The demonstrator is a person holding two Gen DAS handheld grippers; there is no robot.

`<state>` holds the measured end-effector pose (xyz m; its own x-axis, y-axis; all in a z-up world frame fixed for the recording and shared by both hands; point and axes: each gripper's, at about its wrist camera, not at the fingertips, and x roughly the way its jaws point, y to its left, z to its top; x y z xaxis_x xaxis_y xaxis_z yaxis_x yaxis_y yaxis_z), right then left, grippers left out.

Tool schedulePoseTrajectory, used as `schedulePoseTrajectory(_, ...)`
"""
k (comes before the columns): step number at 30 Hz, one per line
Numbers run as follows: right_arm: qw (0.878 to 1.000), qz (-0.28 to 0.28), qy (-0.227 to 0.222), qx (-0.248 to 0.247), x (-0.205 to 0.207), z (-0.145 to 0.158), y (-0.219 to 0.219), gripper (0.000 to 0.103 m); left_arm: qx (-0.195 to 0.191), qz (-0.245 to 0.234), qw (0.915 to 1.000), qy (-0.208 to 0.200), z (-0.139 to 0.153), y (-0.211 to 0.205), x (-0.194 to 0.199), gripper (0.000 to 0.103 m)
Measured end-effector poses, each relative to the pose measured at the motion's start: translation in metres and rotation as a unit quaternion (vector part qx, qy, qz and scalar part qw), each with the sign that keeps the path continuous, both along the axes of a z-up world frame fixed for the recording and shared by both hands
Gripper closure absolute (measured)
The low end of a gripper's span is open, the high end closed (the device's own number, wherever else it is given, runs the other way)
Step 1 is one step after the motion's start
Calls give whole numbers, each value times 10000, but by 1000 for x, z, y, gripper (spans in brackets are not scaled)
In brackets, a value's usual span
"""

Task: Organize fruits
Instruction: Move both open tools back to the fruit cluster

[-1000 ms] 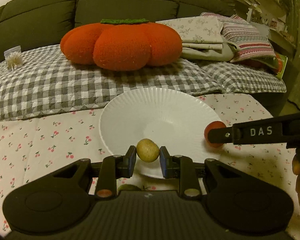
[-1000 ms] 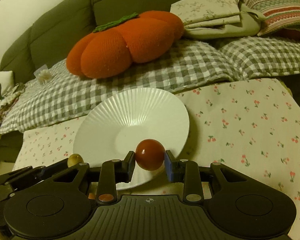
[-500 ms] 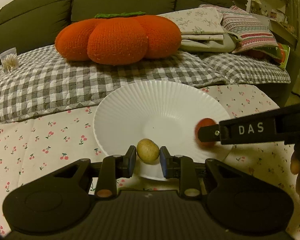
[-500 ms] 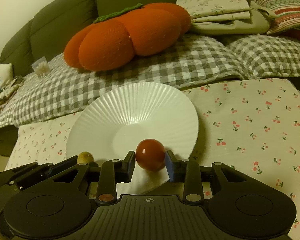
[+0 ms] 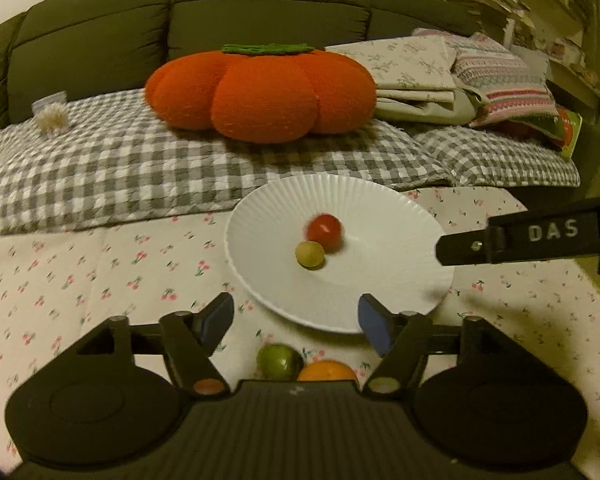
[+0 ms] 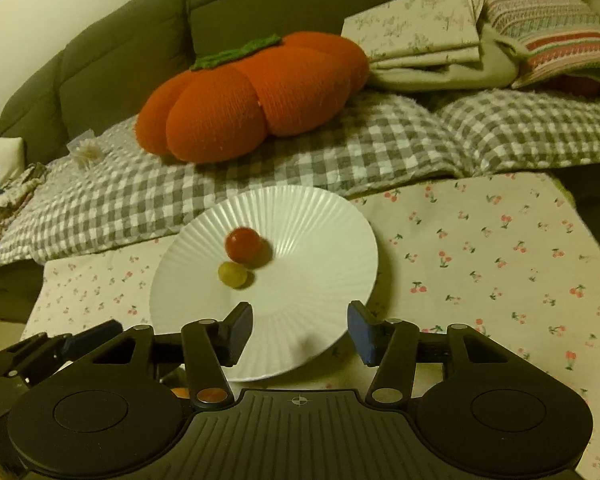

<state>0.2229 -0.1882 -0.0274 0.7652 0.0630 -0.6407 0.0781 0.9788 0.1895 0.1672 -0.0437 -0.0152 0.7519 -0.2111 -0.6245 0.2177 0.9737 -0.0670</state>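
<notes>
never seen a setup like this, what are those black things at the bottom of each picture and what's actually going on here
Each black shape is a hand-held claw with two blue-padded fingers; a person carries one in each hand, and a camera on each looks forward along its fingers. One picture is from the left claw, the other from the right claw. Both have just been opening and now stand open, holding nothing. Ahead, on a cherry-print cloth, is a white plate with a red fruit and a small green one lying side by side. A green fruit and an orange sit off the plate, just below the left claw.
</notes>
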Motion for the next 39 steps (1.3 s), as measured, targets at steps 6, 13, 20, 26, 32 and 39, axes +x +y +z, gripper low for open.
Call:
schedulePoseTrajectory(6,9998,-48,137,99,-21,18,5,47,-93,306,9993,202,14,17,-26,18)
schedulePoseTrajectory(13,9988,35,435,199,-55,34,28,44,-114,517,9978,406,22,28,-59,7)
schedulePoseTrajectory(20,9974,88,646,292,-89,41,53,42,-237,560,9964,599,20,45,-90,6)
schedulePoseTrajectory(26,9977,160,587,311,-110,37,65,36,-191,675,9962,511,17,60,-107,4)
schedulePoseTrajectory(32,9977,411,510,173,-116,25,63,27,-225,733,9954,574,3,68,-111,4)
schedulePoseTrajectory(39,9982,289,525,81,-116,12,45,27,-147,363,9972,634,-11,50,-113,4)
